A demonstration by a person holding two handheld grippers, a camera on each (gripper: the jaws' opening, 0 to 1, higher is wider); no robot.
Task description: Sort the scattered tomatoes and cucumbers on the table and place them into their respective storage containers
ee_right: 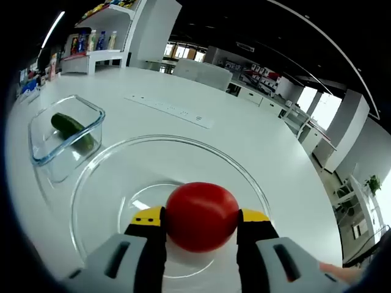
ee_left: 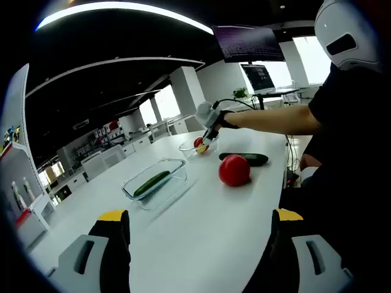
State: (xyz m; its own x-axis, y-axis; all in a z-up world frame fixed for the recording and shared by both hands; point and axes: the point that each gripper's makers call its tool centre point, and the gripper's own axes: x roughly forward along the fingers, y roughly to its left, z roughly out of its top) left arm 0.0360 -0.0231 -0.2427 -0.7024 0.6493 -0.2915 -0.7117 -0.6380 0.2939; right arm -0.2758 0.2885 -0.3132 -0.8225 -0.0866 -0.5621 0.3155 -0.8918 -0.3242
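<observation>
In the right gripper view, my right gripper [ee_right: 201, 227] is shut on a red tomato [ee_right: 201, 210], held just over a round glass bowl [ee_right: 171, 142]. To its left, a rectangular glass container [ee_right: 91, 108] holds a cucumber [ee_right: 73, 131]. In the left gripper view, my left gripper [ee_left: 200, 221] stands open over bare table with nothing between its jaws. Ahead of it are the rectangular container [ee_left: 174, 163] with its cucumber [ee_left: 151, 183], a loose red tomato [ee_left: 234, 170] and a loose cucumber [ee_left: 245, 159]. Farther back, the right gripper [ee_left: 203, 143] holds its tomato at the round bowl [ee_left: 186, 148].
The white table [ee_left: 201, 232] is long, with its edge running along the right of the left gripper view. The person [ee_left: 348, 152] stands at that edge. A flat power strip [ee_right: 171, 110] lies beyond the bowl. Shelves [ee_right: 98, 36] and chairs stand farther off.
</observation>
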